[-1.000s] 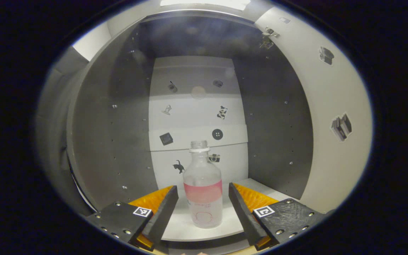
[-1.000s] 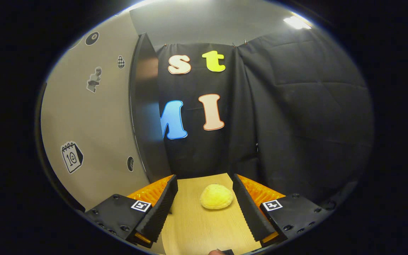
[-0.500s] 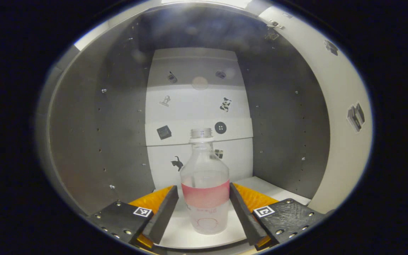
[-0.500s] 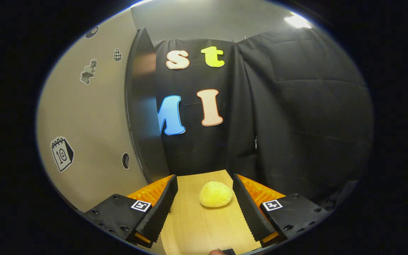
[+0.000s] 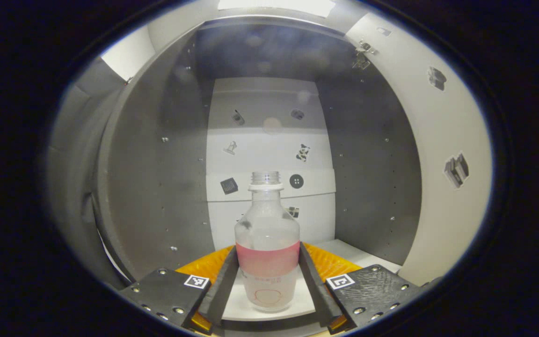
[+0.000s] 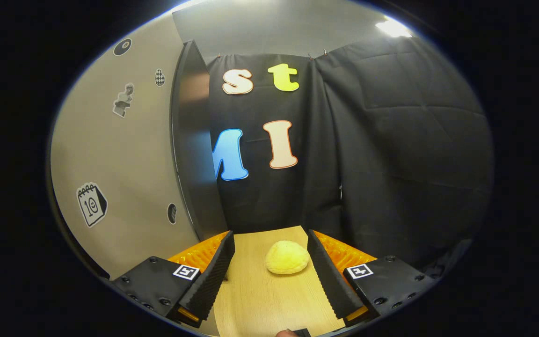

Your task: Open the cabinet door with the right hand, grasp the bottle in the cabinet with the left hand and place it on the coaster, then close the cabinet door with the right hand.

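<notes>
A clear, uncapped bottle [image 5: 267,220] with a pink label band stands upright on the white shelf [image 5: 363,255] inside the grey cabinet. My left gripper [image 5: 268,249] reaches into the cabinet, and both its fingers press on the bottle's sides at the label. The open cabinet door [image 5: 442,154] swings out on the right of the left gripper view. In the right gripper view the door [image 6: 124,164] is to the left, its dark edge facing me. My right gripper [image 6: 270,234] hovers open over the wooden table [image 6: 260,299], holding nothing.
A yellow rounded lump [image 6: 287,257] lies on the table beyond the right gripper's fingers. The cabinet's grey side walls [image 5: 157,187] close in on both sides of the bottle. Black cloth hangs behind the table.
The left gripper's fingers have closed in from either side of the bottle until they press on it. The right gripper has only drifted slightly and stays open.
</notes>
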Demonstrator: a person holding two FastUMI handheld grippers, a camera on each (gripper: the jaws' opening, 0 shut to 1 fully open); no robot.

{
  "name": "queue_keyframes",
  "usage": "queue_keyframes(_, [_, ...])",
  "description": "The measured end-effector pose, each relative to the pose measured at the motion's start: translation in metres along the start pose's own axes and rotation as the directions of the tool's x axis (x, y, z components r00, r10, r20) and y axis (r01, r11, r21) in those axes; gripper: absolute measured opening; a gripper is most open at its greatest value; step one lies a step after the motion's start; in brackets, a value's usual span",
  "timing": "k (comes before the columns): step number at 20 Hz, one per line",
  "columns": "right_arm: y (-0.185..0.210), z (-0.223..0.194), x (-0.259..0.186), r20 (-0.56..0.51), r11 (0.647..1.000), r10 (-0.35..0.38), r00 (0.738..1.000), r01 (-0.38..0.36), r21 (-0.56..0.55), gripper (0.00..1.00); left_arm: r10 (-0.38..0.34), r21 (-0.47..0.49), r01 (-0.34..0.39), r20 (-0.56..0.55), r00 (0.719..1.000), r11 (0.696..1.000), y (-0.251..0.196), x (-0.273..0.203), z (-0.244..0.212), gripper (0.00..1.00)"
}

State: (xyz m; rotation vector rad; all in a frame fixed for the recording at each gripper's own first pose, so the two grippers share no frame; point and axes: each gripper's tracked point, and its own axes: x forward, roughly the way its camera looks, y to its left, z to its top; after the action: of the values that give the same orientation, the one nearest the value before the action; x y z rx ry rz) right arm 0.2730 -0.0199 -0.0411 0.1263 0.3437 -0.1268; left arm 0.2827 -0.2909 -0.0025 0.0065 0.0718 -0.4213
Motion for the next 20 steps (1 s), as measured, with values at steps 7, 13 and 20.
queue_keyframes(7, [0.006,0.001,-0.018,0.011,0.998,0.057,0.998,-0.057,-0.015,0.98,0.052,0.002,-0.052,0.014,0.999,0.999,0.013,-0.061,0.01,0.73])
queue_keyframes(13, [0.008,-0.001,-0.035,0.008,0.994,0.104,0.995,-0.103,-0.033,0.98,0.119,-0.021,-0.119,0.0,0.993,0.993,0.03,-0.114,0.003,0.73])
queue_keyframes(20, [0.004,-0.007,-0.05,0.004,0.988,0.148,0.989,-0.147,-0.035,0.98,0.184,-0.047,-0.185,-0.013,0.983,0.982,0.042,-0.174,-0.011,0.76])
